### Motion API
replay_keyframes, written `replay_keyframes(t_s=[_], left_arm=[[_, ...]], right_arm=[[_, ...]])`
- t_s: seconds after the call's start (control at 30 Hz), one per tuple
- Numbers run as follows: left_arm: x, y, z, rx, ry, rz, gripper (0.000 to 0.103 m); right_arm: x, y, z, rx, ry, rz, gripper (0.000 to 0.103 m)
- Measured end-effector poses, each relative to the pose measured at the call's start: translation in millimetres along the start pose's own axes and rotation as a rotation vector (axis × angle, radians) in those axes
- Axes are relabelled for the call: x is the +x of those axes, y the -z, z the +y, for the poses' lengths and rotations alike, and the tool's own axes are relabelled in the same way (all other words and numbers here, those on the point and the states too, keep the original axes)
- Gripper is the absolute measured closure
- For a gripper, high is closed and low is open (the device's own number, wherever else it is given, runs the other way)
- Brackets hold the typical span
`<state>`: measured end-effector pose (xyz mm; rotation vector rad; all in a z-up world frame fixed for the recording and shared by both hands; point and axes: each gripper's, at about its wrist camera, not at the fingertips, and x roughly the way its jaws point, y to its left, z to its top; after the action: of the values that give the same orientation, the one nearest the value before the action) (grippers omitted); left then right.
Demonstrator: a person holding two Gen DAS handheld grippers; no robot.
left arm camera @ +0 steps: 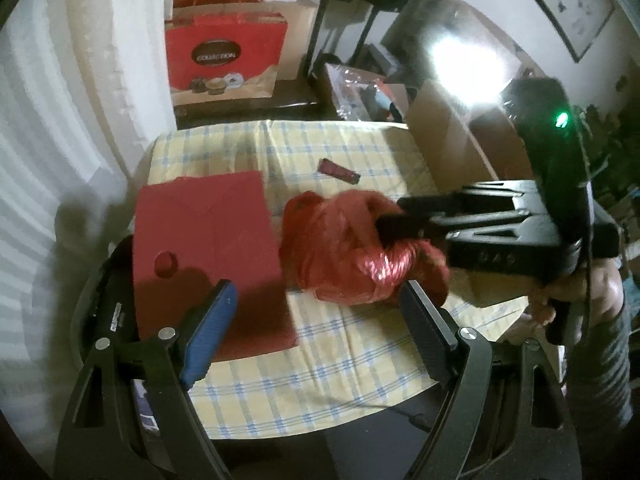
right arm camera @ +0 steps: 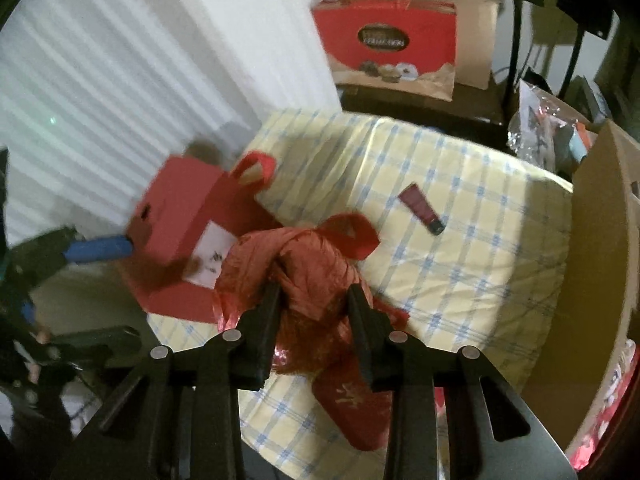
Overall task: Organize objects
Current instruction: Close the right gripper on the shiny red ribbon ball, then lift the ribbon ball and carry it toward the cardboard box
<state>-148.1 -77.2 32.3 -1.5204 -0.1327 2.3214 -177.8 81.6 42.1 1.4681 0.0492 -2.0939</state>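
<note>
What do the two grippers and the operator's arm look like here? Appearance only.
Left gripper: black angular linkage arms, silver pivot pins, one blue ribbed pad, one black pad. Right gripper: matte black body, green LED, thin dark cable along it, embossed marking unreadable. Bare hand, grey ribbed sleeve.

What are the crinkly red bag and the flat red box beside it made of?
The crinkly red bag looks like thin glossy plastic film: it wrinkles and glints. The flat red box looks like matte cardboard: stiff, flat panels, no shine.
</note>
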Motion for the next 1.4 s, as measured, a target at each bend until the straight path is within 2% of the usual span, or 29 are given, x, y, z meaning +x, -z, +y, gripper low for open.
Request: replay_keyframes(t_s=[0.13, 0.33, 0.37, 0.4, 0.43, 0.6, 0.67, 0.77, 1.1, 1.4], left_arm=[[3.8, -9.3, -8.9, 0.0, 0.008, 0.001, 0.023], [22.0, -25.1, -21.2, -0.031, 0.116, 0.049, 0.023], [24.8, -27.3, -25.1, -0.029, 0.137, 0.056, 0.025], [27.4, -29.4, -28.4, -0.031, 0.156, 0.063, 0.034], [29.4, -30.7, -30.4, -0.035, 0.169, 0.07, 0.04], [43.6, -37.0, -42.3, -0.063, 0.229, 0.099, 0.04], [50.8, -37.2, -48.4, -0.065, 0.241, 0.114, 0.04], [57.3, -36.8, -58.1, -0.06, 0.256, 0.129, 0.052], [50.1, -55.7, -92.4, -0.041, 0.237, 0.085, 0.052], [42.4, -87.4, -143.5, 0.003, 0.276, 0.046, 0.052]], right_arm=[[-22.6, -5.9, -4.2, 0.012, 0.004, -0.043, 0.07], [-46.7, -4.5, -14.8, 0.019, 0.033, -0.053, 0.07], [-50.1, -2.9, -17.6, 0.021, 0.035, -0.052, 0.07], [-53.4, -1.2, -20.4, 0.025, 0.038, -0.05, 0.07], [-56.1, 0.8, -22.6, 0.027, 0.041, -0.049, 0.07], [-63.4, 12.2, -35.2, 0.043, 0.048, -0.04, 0.07], [-63.2, 15.9, -37.5, 0.045, 0.051, -0.036, 0.07], [-61.3, 21.1, -40.7, 0.051, 0.056, -0.026, 0.07], [-91.6, 19.9, -55.6, 0.073, 0.098, -0.076, 0.07], [-147.1, 19.6, -84.5, 0.117, 0.168, -0.145, 0.07]])
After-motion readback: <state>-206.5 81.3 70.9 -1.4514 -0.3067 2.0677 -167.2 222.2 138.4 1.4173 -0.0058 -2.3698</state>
